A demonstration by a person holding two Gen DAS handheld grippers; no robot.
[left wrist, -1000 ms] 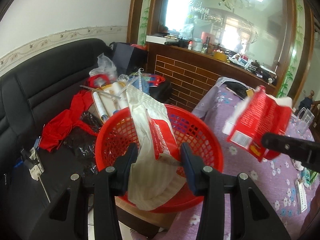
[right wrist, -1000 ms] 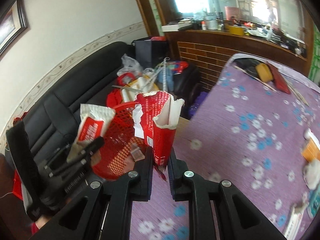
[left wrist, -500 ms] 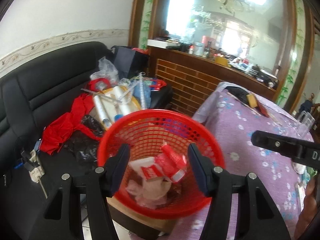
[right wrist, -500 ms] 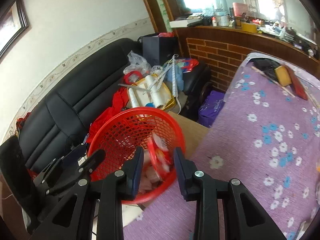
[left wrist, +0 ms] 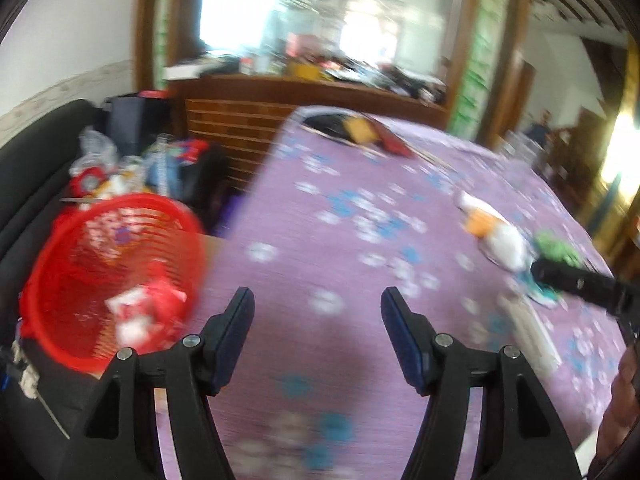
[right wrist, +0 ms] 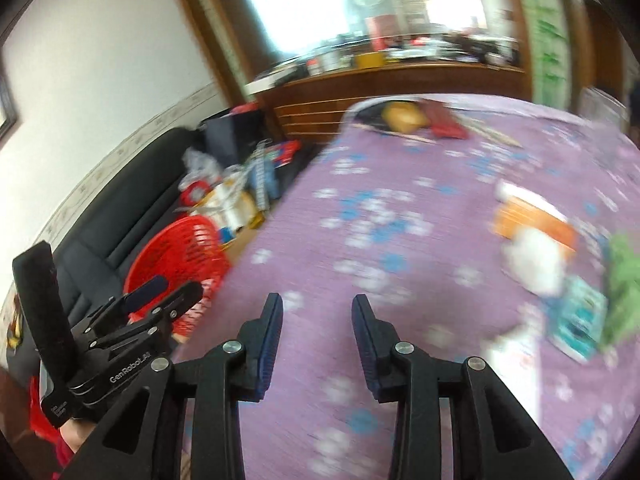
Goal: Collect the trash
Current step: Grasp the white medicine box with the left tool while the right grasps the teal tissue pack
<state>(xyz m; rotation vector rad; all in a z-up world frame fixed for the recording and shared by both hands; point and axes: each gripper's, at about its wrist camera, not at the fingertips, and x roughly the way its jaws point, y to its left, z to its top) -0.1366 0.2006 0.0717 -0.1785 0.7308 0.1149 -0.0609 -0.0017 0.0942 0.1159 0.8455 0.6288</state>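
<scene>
The red mesh basket stands left of the table and holds red-and-white wrappers. My left gripper hangs over the purple flowered tablecloth, its jaws opening with nothing between them. My right gripper is over the same cloth, jaws also opening and empty. Its finger shows at the right of the left wrist view. Blurred trash lies on the right of the table: an orange-and-white packet, a green wad, a teal packet. The basket sits behind the left gripper.
A black sofa piled with bags, rolls and red cloth runs along the left wall. A brick-faced counter stands behind it. At the table's far end lie black, yellow and red items. A white strip lies near the teal packet.
Both grippers let their red-and-white packets drop into the basket and opened wider. Both then swung right, from above the basket to over the table.
</scene>
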